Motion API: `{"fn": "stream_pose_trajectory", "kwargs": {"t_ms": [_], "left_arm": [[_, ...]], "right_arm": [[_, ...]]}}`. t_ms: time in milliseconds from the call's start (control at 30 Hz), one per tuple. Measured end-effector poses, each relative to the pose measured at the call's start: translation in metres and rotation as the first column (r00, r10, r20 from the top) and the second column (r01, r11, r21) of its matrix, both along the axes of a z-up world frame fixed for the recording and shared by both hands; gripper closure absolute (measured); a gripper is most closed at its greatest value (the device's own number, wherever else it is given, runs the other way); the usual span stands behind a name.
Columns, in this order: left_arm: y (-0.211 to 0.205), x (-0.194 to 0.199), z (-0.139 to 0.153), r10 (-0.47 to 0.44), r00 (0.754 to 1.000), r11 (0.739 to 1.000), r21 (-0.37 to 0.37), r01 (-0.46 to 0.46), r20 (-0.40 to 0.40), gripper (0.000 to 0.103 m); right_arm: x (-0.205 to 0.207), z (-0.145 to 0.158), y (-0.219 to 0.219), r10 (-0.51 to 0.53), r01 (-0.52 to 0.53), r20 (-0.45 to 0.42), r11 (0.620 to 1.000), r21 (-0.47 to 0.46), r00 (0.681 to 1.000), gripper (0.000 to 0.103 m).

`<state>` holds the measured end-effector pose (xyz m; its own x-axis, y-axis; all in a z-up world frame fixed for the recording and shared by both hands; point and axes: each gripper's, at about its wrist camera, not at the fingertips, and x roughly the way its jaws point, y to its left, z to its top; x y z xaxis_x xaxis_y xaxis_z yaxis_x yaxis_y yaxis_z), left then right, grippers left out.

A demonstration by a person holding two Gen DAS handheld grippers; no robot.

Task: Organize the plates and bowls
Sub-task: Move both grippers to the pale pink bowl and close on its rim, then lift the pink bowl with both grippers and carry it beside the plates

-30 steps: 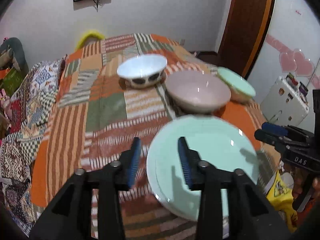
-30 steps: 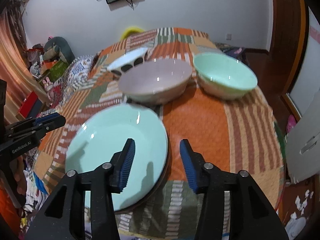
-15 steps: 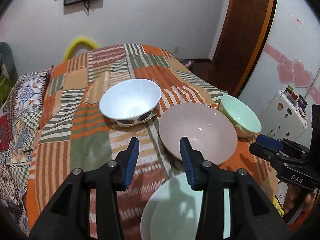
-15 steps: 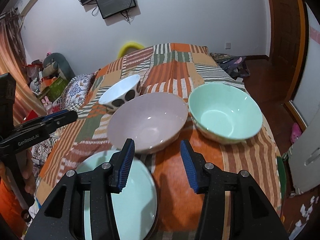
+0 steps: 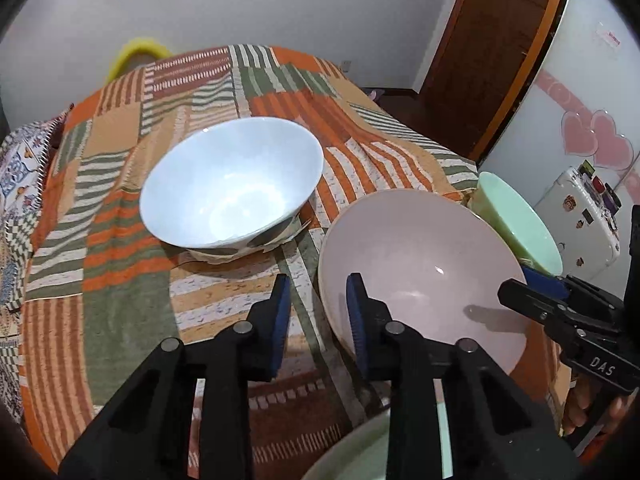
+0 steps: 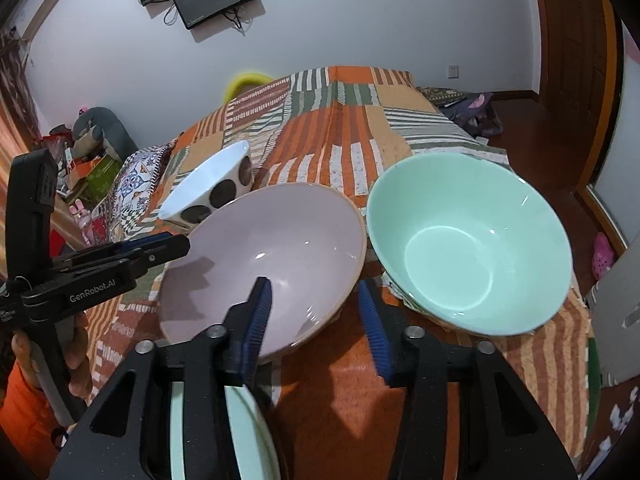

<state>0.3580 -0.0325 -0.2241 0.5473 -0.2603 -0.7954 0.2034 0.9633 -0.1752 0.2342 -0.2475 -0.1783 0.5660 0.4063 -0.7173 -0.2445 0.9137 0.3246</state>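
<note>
A wide pink bowl (image 5: pixel 420 256) (image 6: pixel 276 248) sits mid-bed between a white bowl with dark spots (image 5: pixel 232 184) (image 6: pixel 208 192) and a mint green bowl (image 5: pixel 524 224) (image 6: pixel 468 248). My left gripper (image 5: pixel 318 316) is at the pink bowl's left rim. Its jaws are closing, the rim about between them and the pads not pressing. My right gripper (image 6: pixel 316 316) straddles the bowl's near right rim, one finger inside and one outside. Its jaws are closing too, without contact. A mint green plate (image 5: pixel 360 452) (image 6: pixel 248 432) lies under both grippers at the near edge.
Everything rests on a bed with an orange and green patchwork cover (image 5: pixel 120 280). A brown door (image 5: pixel 492 48) and a white cabinet with stickers (image 5: pixel 580 216) stand to the right. A patterned pillow (image 6: pixel 136 176) and clutter lie to the left, and a person's hand (image 6: pixel 76 364) holds the left gripper.
Both grippers have moved forward from over the green plate to the pink bowl's rim, one on each side. Both pairs of jaws have narrowed.
</note>
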Motion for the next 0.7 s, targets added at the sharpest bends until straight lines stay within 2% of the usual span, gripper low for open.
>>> {"fn": "stream_pose_trajectory", "kwargs": {"t_ms": [133,167,400,533,700], "left_arm": [[-0.002,0.004,-0.007,-0.020,1.000,1.000,-0.017,0.020,-0.012,0.094],[-0.004,0.003,-0.008,-0.027,1.000,0.999,-0.020,0.027,-0.013,0.095],[-0.006,-0.005,-0.001,-0.027,1.000,1.000,0.013,0.027,-0.002,0.095],[-0.003,-0.012,0.006,-0.018,1.000,1.000,0.009,0.018,-0.002,0.095],[0.002,-0.036,0.039,-0.015,0.997,1.000,0.006,0.015,0.072,0.095]], "right_arm": [[0.005,-0.008,-0.001,-0.002,0.002,-0.024,1.000,0.013,1.000,0.072],[0.005,-0.008,-0.002,-0.004,0.004,-0.024,1.000,0.019,1.000,0.072],[0.002,-0.003,-0.002,-0.009,0.008,-0.012,1.000,-0.008,1.000,0.079],[0.000,0.005,0.000,-0.010,0.010,0.009,1.000,0.001,1.000,0.080],[-0.010,0.022,0.002,-0.008,0.008,0.045,1.000,0.005,0.999,0.080]]}}
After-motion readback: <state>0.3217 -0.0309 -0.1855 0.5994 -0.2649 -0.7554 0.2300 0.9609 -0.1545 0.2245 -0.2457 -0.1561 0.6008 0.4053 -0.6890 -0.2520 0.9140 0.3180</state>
